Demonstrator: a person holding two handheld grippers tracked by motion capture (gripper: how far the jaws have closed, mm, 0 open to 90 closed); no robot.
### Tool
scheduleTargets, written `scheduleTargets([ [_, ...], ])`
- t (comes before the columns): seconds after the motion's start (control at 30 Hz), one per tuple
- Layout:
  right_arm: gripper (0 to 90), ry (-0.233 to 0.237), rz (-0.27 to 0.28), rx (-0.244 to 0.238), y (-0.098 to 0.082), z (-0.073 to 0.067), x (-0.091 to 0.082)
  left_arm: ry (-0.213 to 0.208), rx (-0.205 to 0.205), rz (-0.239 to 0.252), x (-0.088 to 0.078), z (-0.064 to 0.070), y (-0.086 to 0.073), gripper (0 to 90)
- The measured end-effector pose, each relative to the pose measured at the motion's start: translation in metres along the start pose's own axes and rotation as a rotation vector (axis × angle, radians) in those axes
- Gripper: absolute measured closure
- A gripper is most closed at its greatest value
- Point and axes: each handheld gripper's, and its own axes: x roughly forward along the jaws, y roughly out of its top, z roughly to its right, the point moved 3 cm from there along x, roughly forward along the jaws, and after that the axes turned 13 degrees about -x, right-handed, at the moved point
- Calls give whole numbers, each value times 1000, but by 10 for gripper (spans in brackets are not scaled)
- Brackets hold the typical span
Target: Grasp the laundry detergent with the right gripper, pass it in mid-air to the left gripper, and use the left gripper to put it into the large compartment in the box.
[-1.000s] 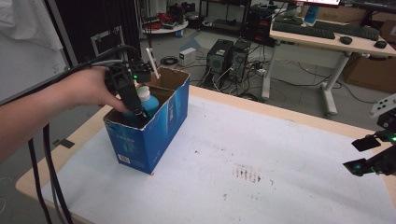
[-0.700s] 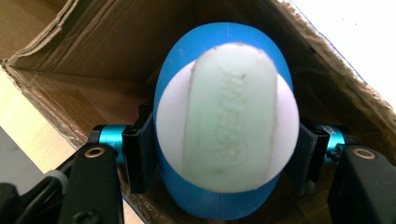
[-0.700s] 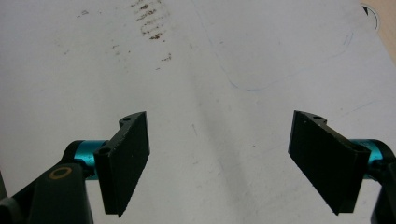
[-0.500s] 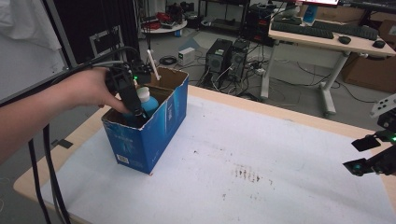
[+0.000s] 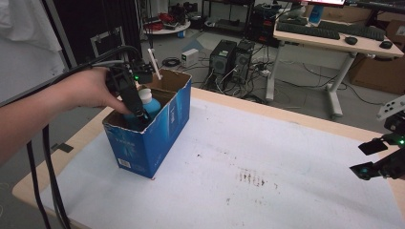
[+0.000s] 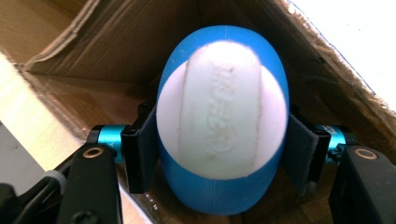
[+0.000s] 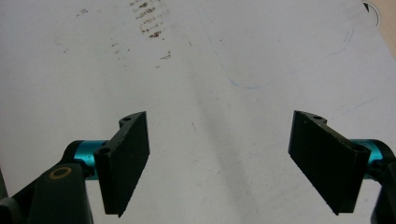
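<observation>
A blue bottle (image 6: pixel 222 116) with a white cap stands inside an open blue cardboard box (image 5: pixel 157 129) at the table's left. My left gripper (image 6: pixel 222 163) reaches down into the box, and its pads (image 6: pixel 142 154) touch the bottle's sides just below the cap. Its jaws have just been opening a little, with the bottle still between them. In the high view the bottle (image 5: pixel 152 102) shows beside the left gripper (image 5: pixel 138 114), held by a person's hand. My right gripper (image 5: pixel 367 158) hovers at the table's right edge; in its own view the right gripper (image 7: pixel 219 158) is open over bare white surface.
The white table top (image 5: pixel 286 143) has dark smudges (image 5: pixel 250 177) near its middle. A white stick (image 5: pixel 155 64) pokes up at the box's far corner. Cables hang off the table's left edge. Desks and computer towers (image 5: pixel 234 57) stand behind the table.
</observation>
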Motion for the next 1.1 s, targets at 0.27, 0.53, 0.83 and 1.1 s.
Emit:
scheduleTargets([
  [0.27,198,5,-3,-8,2,-1,1,-2,-1,-6,0,0,0,373],
  [0.53,199,0,-1,-5,-1,-2,-1,-5,0,-11,1,0,1,373],
  [0.83,199,1,0,-11,-1,-4,-2,26,18,-31,-2,5,1,282],
  [1.1,199,1,2,-17,-1,-7,-4,40,37,-2,-27,8,5,241],
])
